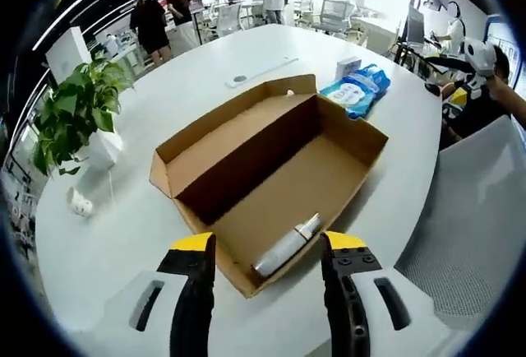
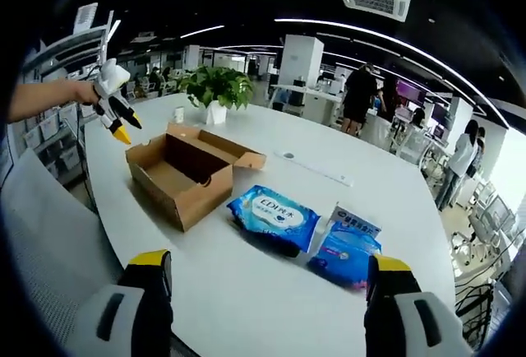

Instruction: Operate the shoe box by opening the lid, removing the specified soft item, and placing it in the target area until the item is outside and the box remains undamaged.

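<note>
In the left gripper view, the left gripper (image 1: 267, 246) is hovering with jaws spread wide and empty over the open shoe box (image 1: 271, 172) sitting on the white counter (image 1: 107, 234), a pale tube (image 1: 286, 246) lying inside near its front corner. In the right gripper view, the right gripper (image 2: 267, 271) is gaping wide above the counter, blue packets (image 2: 274, 217) lying just beside the box.

Open cardboard box (image 1: 271, 172) on a white counter (image 1: 123, 234), seen from above.

The left gripper (image 1: 268, 246) hangs over the box's near end, its yellow-tipped fingers (image 1: 193, 246) spread apart and holding nothing. A pale tube (image 1: 286, 246) lies inside the box near that end. Blue packets (image 1: 357, 90) sit just beyond the box, a potted plant (image 1: 74, 114) off to the left.
</note>
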Tool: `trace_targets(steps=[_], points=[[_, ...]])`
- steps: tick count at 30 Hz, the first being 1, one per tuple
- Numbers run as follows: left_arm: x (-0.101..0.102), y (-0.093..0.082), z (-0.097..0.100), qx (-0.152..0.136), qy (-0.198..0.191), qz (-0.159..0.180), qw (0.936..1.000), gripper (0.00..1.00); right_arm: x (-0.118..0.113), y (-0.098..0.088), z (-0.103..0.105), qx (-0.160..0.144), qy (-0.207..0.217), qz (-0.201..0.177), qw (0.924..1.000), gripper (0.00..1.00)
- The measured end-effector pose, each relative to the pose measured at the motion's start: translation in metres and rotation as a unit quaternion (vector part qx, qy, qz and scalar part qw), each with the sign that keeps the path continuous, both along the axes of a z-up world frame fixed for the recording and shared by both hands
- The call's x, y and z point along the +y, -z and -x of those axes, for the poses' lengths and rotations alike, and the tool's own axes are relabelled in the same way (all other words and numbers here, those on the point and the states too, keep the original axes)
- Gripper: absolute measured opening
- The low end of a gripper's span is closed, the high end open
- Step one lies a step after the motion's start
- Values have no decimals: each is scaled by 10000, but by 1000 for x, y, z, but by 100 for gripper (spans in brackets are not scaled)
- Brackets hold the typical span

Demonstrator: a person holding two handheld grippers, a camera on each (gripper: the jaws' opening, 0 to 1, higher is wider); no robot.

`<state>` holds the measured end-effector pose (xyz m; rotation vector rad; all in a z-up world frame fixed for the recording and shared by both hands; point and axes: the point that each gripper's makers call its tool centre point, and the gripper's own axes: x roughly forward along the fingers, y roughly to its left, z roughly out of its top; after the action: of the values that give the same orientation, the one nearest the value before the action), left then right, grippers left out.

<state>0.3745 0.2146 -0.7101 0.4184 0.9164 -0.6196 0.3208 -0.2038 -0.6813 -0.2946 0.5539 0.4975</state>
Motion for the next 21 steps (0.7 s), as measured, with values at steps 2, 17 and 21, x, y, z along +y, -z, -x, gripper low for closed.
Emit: trace_targets(steps=[2,17,21], points=[[1,-1,-2,11,20,-44,10000,57,2,-2,2,-10,-37,-47,10000,99],[16,27,-25,359,662,-304,9967,67,14,-9,21,-169,159,-88,9997,99],[18,36,-24,429,819,-489,9945,68,21,0,32,-132,58,-9,9999,99]])
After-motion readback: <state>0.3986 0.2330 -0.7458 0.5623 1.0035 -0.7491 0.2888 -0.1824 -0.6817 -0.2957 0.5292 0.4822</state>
